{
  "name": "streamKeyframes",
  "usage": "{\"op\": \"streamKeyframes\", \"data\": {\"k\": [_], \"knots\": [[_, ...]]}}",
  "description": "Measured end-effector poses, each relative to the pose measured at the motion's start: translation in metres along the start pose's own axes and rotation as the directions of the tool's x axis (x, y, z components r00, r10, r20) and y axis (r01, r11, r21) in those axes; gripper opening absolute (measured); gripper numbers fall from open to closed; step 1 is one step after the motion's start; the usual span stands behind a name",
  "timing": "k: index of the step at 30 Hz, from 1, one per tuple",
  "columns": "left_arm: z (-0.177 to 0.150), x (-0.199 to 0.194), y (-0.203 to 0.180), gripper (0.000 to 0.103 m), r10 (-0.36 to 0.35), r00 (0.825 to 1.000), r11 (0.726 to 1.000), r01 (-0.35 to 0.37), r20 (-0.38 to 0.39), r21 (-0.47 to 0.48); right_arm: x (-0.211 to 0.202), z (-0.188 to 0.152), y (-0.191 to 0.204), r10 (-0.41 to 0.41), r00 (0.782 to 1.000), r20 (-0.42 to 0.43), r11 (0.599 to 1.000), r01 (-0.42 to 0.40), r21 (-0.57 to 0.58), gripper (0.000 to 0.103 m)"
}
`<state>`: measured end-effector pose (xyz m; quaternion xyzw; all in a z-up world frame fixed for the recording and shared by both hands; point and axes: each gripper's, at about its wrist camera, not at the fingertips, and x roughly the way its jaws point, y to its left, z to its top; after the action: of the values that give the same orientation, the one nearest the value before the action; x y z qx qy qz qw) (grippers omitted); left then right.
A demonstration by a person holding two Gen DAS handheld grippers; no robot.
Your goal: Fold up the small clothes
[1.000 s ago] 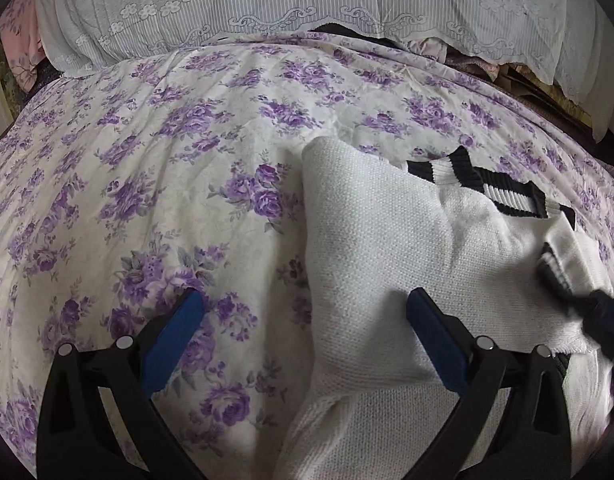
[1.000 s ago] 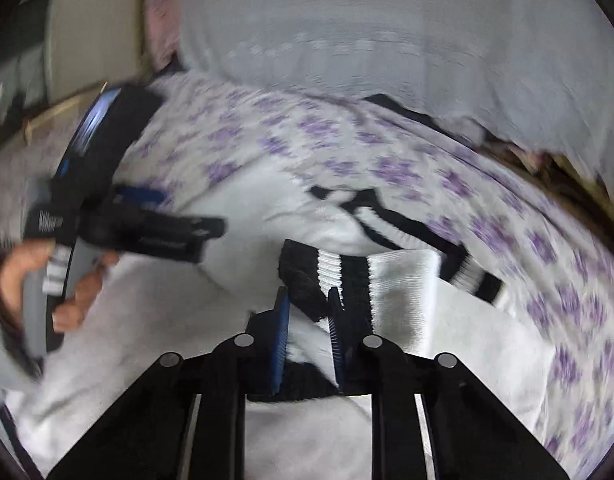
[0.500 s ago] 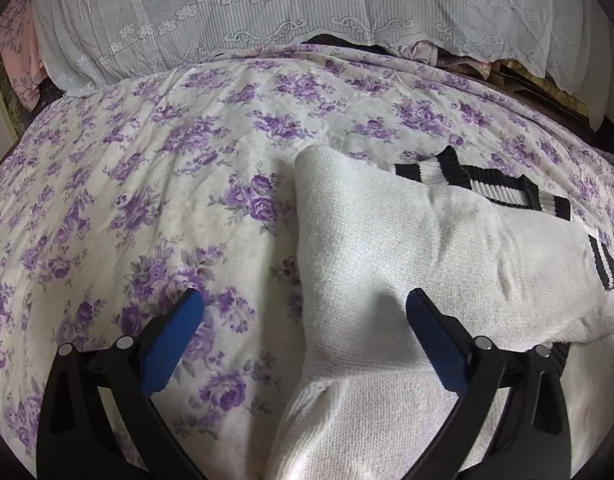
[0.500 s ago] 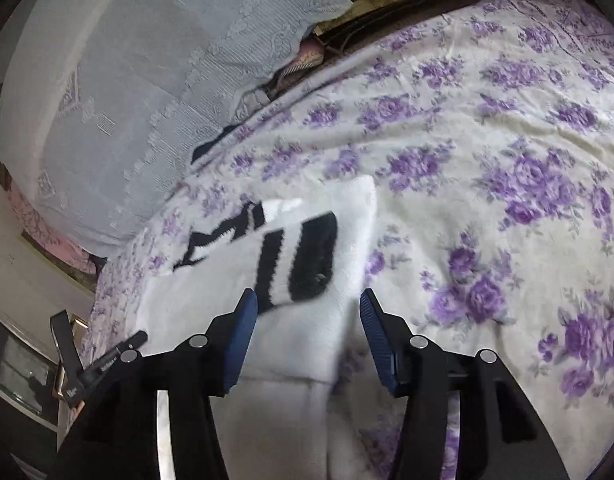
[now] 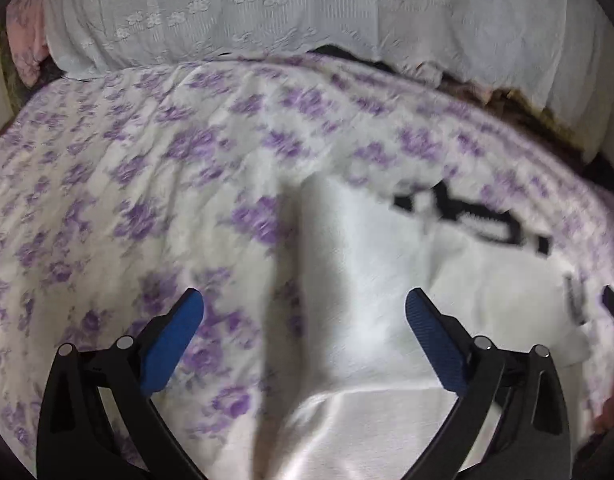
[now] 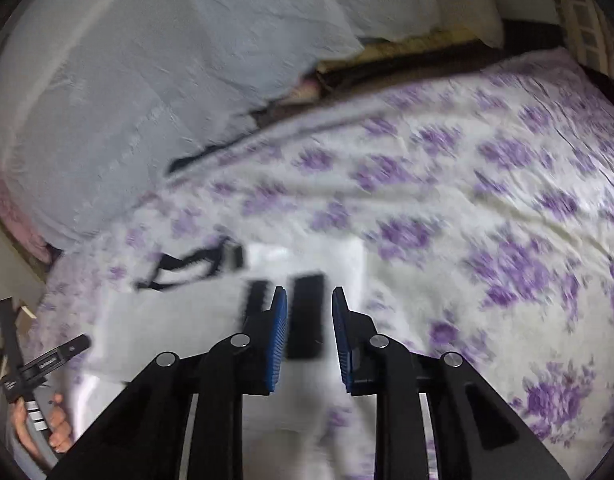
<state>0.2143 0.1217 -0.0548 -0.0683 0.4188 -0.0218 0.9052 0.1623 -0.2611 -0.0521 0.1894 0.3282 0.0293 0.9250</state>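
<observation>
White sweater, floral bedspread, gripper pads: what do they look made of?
White sweater: looks like soft matte knit, probably wool or acrylic; black-and-white striped bands resemble ribbing, though the frame is blurred.
Floral bedspread: thin woven fabric, likely cotton or a blend; printed purple roses, fine wrinkles, slight sheen.
Gripper pads: blue, seemingly ridged rubber or soft plastic, on matte black plastic fingers.

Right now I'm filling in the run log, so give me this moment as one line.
task: fold small clothes | garment: white sweater on floral bedspread, sleeve cuff folded onto it | left gripper: open, empty | right gripper: narrowing, unclamped
</observation>
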Motion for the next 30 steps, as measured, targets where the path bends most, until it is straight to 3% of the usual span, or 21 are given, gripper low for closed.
{"op": "streamKeyframes", "data": {"k": [2, 6, 9, 10, 11, 13, 15, 17, 20, 21, 24, 27, 30], "knots": [[0.011, 0.002, -0.01, 0.098, -0.059, 0.998, 0.998, 0.06, -0.026, 0.014, 0.016, 0.01, 0.022, 0.07, 0.996, -0.05, 0.997, -0.072, -0.042, 0.025], [0.026, 0.017, -0.047, 0.098, -0.094, 0.995, 0.988, 0.097, -0.027, 0.117, 0.064, 0.011, 0.052, 0.133, 0.979, -0.151, 0.988, -0.144, -0.061, 0.025], [0.026, 0.049, -0.062, 0.098, -0.044, 0.997, 0.978, 0.057, -0.069, 0.201, 0.102, 0.001, 0.057, 0.119, 0.969, -0.218, 0.989, -0.135, -0.063, 0.024], [0.023, 0.066, -0.057, 0.099, 0.017, 0.996, 0.98, 0.001, -0.089, 0.197, 0.108, -0.003, 0.051, 0.137, 0.968, -0.208, 0.987, -0.15, -0.05, 0.022], [0.02, 0.079, -0.05, 0.099, 0.019, 0.993, 0.984, 0.001, -0.113, 0.177, 0.11, -0.001, 0.046, 0.163, 0.965, -0.204, 0.985, -0.17, -0.015, 0.015], [0.021, 0.082, -0.032, 0.099, -0.078, 0.99, 0.992, 0.089, -0.116, 0.089, 0.106, 0.004, 0.032, 0.198, 0.959, -0.202, 0.98, -0.192, 0.051, 0.01], [0.027, 0.076, -0.029, 0.099, -0.067, 0.992, 0.995, 0.075, -0.109, 0.066, 0.101, 0.004, 0.025, 0.181, 0.969, -0.167, 0.982, -0.169, 0.084, 0.01], [0.029, 0.065, -0.027, 0.098, -0.06, 0.997, 0.997, 0.062, -0.057, 0.041, 0.094, 0.008, 0.029, 0.178, 0.974, -0.143, 0.981, -0.165, 0.1, 0.018], [0.036, 0.055, -0.041, 0.098, -0.184, 0.982, 0.981, 0.186, -0.043, 0.053, 0.09, 0.012, 0.056, 0.207, 0.969, -0.132, 0.978, -0.208, 0.006, 0.042], [0.037, 0.057, -0.048, 0.098, -0.177, 0.983, 0.981, 0.18, -0.044, 0.078, 0.094, 0.01, 0.064, 0.204, 0.968, -0.144, 0.977, -0.21, -0.025, 0.042], [0.029, 0.092, -0.067, 0.099, -0.011, 0.994, 0.982, 0.031, -0.11, 0.186, 0.12, -0.002, 0.07, 0.154, 0.962, -0.227, 0.979, -0.179, -0.095, 0.042], [0.028, 0.092, -0.063, 0.099, -0.027, 0.994, 0.985, 0.045, -0.108, 0.168, 0.112, 0.002, 0.061, 0.183, 0.962, -0.202, 0.979, -0.197, -0.054, 0.038], [0.021, 0.067, -0.054, 0.098, -0.059, 0.996, 0.986, 0.069, -0.071, 0.153, 0.079, -0.002, 0.063, 0.13, 0.983, -0.129, 0.983, -0.144, -0.11, 0.041]]}}
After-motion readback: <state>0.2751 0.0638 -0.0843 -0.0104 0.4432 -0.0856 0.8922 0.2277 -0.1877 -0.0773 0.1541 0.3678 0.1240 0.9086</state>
